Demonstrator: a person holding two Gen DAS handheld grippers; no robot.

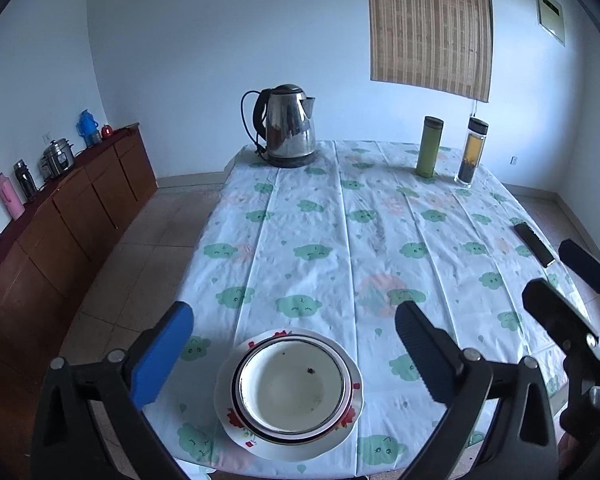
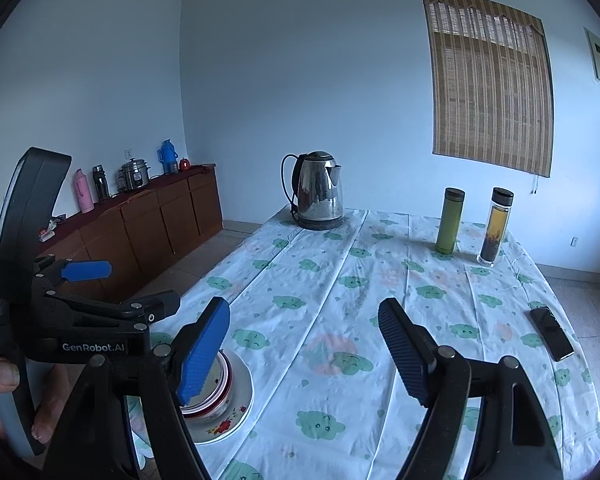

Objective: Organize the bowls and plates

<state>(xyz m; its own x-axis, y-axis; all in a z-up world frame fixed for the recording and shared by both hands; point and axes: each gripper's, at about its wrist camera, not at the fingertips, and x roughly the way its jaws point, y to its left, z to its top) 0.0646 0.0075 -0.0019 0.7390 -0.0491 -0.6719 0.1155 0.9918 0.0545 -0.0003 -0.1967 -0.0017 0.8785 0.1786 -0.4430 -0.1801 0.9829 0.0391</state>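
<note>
Hovering with jaws spread wide and empty, my left gripper (image 1: 294,350) frames the bowl (image 1: 292,388) nested on the flowered plate (image 1: 236,420) at the table's (image 1: 340,220) near edge, dead ahead, while my right gripper (image 2: 304,344), also open, sits farther off to the right.

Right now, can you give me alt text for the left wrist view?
The left gripper hangs wide open over bowls nested on a flowered plate at the near table edge. Beyond stand a steel kettle, green flask and tea bottle.
</note>
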